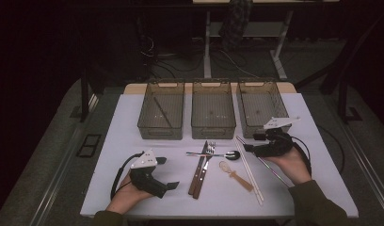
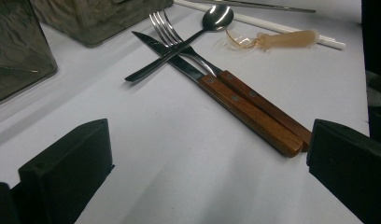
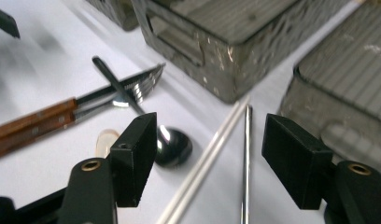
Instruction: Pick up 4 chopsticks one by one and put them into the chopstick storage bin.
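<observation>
Mixed cutlery lies mid-table. A knife [image 1: 196,179] and a fork [image 1: 204,175] with wooden handles lie side by side, and a steel spoon [image 1: 231,154] rests across their blades. My left gripper [image 1: 167,173] rests on the table left of them, open and empty, with the knife handle [image 2: 249,114] just ahead of its right jaw. My right gripper [image 1: 250,142] hovers low and open over the far ends of the white chopsticks [image 3: 212,144] and a metal chopstick [image 3: 247,154]. Both run between its jaws without touching them. The spoon bowl [image 3: 174,147] sits beside its left jaw.
Three smoky plastic bins [image 1: 161,110] [image 1: 213,109] [image 1: 261,107] stand in a row at the back; a thin rod lies in the left one. A small translucent spoon [image 1: 235,175] lies between fork and chopsticks. Bare tabletop [image 1: 133,136] lies front left.
</observation>
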Available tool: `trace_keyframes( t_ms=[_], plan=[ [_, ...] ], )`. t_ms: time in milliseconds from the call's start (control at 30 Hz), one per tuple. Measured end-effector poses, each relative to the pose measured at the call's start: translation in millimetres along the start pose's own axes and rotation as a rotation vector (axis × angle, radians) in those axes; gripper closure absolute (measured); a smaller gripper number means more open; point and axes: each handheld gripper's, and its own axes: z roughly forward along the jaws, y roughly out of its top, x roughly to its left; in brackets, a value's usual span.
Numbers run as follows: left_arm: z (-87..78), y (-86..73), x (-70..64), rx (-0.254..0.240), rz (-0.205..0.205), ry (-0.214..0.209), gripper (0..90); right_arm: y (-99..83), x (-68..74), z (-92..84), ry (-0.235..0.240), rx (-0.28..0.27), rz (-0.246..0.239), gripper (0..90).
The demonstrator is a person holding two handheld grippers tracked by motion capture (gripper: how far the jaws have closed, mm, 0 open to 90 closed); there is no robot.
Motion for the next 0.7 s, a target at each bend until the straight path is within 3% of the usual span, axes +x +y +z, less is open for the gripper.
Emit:
trace_keyframes(
  t_ms=[433,700],
  plan=[
    [0.5,0.4,1.2,-0.001,-0.005,0.001,0.0,-33.3,-2.0,-22.1,-0.004,0.019,0.028,41.8],
    [1.0,1.6,0.6,0.004,-0.001,0.001,0.0,-55.8,-7.2,-30.9,-0.001,0.059,0.042,51.1]
  ],
)
